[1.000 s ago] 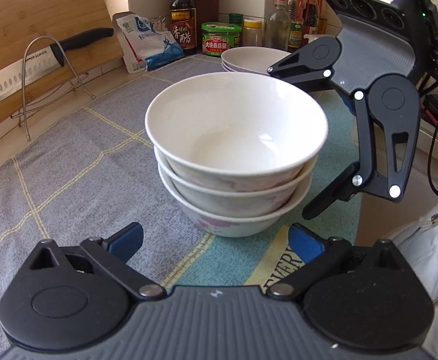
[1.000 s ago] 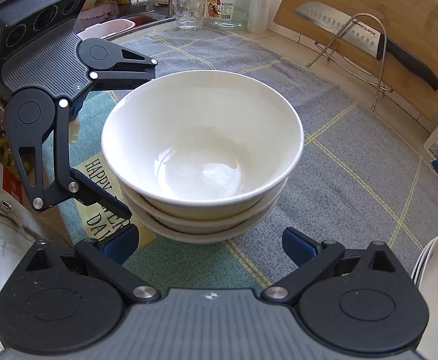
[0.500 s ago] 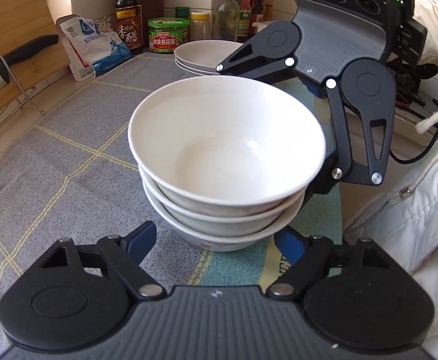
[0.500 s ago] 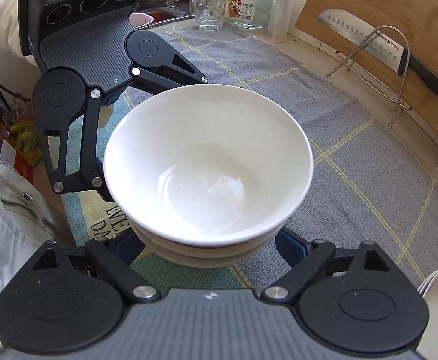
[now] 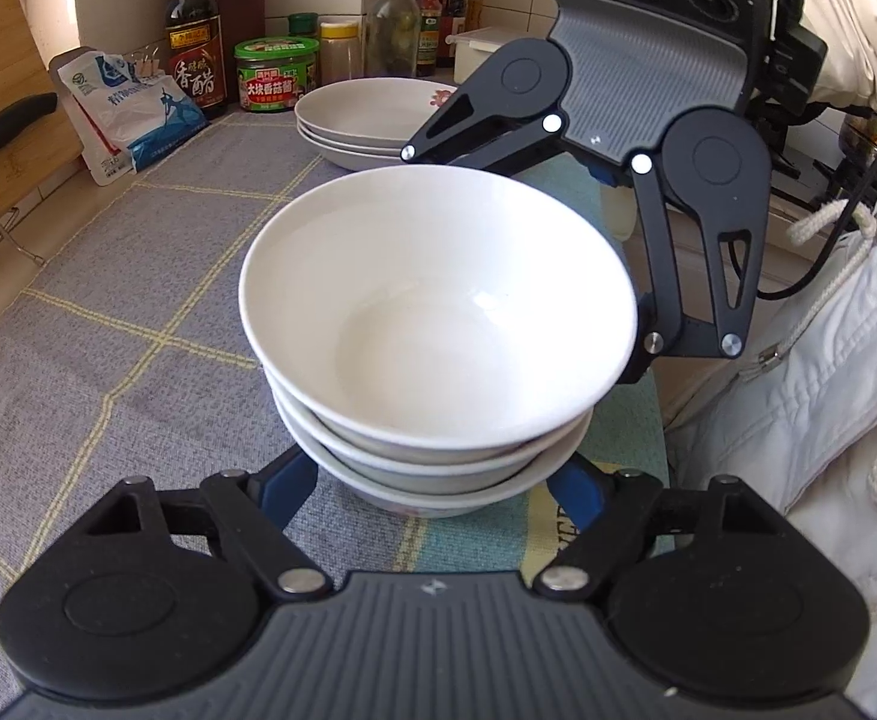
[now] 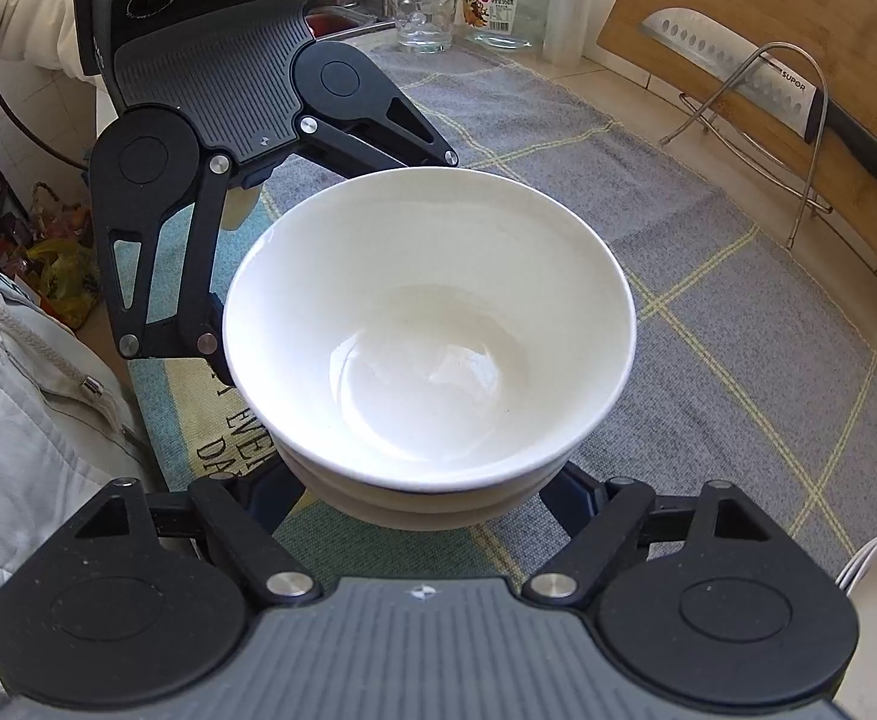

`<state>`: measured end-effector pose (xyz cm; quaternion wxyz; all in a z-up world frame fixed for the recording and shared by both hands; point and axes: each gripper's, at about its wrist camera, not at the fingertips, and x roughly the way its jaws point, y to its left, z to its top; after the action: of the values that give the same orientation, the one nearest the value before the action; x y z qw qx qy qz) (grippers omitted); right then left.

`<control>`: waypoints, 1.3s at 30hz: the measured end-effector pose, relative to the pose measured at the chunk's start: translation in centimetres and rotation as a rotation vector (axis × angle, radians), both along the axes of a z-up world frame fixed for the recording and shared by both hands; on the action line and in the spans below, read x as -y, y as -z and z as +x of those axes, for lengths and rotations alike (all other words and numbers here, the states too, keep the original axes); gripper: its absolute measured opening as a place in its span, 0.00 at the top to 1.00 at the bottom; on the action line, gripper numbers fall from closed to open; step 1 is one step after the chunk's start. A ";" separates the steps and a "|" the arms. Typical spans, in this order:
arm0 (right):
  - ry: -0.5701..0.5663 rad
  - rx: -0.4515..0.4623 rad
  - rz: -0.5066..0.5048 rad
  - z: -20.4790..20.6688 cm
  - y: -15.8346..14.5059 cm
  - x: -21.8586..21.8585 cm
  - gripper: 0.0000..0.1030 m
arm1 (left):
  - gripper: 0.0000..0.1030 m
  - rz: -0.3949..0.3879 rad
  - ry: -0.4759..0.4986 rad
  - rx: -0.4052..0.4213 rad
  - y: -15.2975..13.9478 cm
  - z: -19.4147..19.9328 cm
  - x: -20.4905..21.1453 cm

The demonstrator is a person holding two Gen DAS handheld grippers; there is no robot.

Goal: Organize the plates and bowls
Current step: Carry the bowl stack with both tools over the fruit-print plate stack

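Three white bowls [image 5: 438, 312] are nested in a stack on a grey checked cloth [image 5: 108, 330]. My left gripper [image 5: 432, 489] reaches under the stack from the near side, its blue pads shut against the bottom bowl. From the opposite side my right gripper [image 6: 423, 495] straddles the same bowl stack [image 6: 432, 330]. Its jaws are closing, with the lower bowls between them, and the bowl rim hides the pad tips. A stack of shallow white plates [image 5: 372, 120] sits behind the bowls on the cloth.
A knife rests on a wire rack [image 6: 756, 78] against a wooden board. Sauce bottles [image 5: 195, 30], a green jar [image 5: 276, 75] and a salt bag [image 5: 132, 108] line the wall. A glass [image 6: 420, 12] and a jar [image 6: 507, 0] stand near the sink. The person's white jacket [image 5: 798, 420] is at the counter edge.
The left jaws have shut from wide open onto the bottom bowl, and that view swung round. The right jaws have narrowed around the stack. Both grippers sit closer to the bowls.
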<state>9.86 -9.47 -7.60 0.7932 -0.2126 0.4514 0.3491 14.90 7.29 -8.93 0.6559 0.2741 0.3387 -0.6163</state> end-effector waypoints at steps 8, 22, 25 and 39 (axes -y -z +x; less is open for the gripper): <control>-0.004 -0.011 -0.010 0.6 0.0 -0.2 0.15 | 0.20 0.005 0.015 -0.004 0.1 0.3 0.2; -0.015 -0.018 0.014 0.7 -1.3 1.2 0.16 | 0.20 0.010 -0.032 0.003 -1.0 -0.7 1.0; -0.027 -0.010 0.018 0.8 -1.9 2.2 0.16 | 0.20 0.008 -0.043 0.015 -1.6 -0.9 1.8; -0.069 0.028 0.010 1.2 -4.6 10.8 0.16 | 0.20 -0.028 -0.095 0.058 -3.1 -0.8 9.9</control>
<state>11.07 -20.28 -2.99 0.7882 -0.2288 0.4308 0.3754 14.07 -2.62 -5.82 0.6978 0.2664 0.3235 -0.5809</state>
